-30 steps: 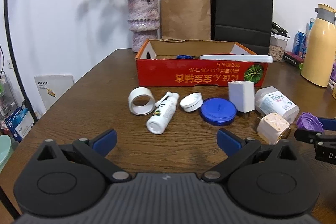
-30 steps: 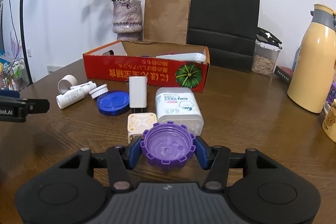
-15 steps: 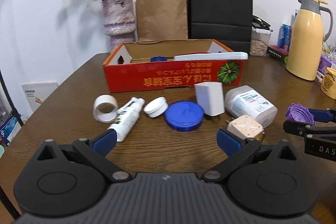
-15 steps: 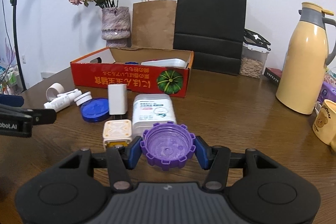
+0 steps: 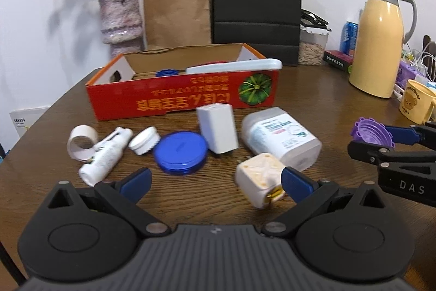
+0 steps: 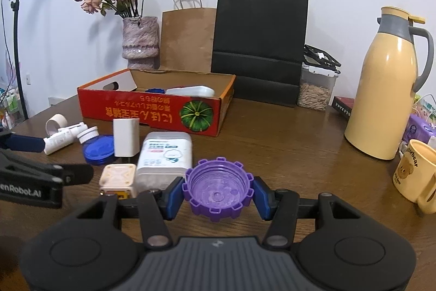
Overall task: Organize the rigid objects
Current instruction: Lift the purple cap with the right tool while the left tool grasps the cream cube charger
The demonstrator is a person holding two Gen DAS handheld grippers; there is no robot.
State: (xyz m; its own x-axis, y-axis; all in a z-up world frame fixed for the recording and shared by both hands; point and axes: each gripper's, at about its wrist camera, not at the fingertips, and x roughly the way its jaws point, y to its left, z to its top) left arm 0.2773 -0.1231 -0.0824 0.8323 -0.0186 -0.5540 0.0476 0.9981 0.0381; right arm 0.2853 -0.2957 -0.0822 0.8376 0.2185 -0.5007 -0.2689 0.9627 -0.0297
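My right gripper (image 6: 218, 190) is shut on a purple ridged cap (image 6: 218, 188), held above the table; the purple ridged cap (image 5: 372, 131) also shows at the right of the left wrist view. My left gripper (image 5: 215, 182) stands open over the table, its right finger beside a cream plug adapter (image 5: 259, 177). In a row before the red cardboard box (image 5: 179, 100) lie a white tape ring (image 5: 81, 142), a white spray bottle (image 5: 105, 156), a small white cap (image 5: 144, 139), a blue lid (image 5: 179, 152), a white charger (image 5: 218, 131) and a white labelled container (image 5: 280, 138). Inside the box are a blue cap and a white flat item.
Behind the box stand a vase of dried flowers (image 6: 139, 37), a brown paper bag (image 6: 188, 37) and a black paper bag (image 6: 259, 45). At the right are a yellow thermos jug (image 6: 387, 100), a yellow bear mug (image 6: 417, 173) and a jar of seeds (image 6: 316, 89).
Both grippers have shifted rightward across the table, so the row of objects sits further left in each view. The purple cap stays gripped; the left gripper stays open.
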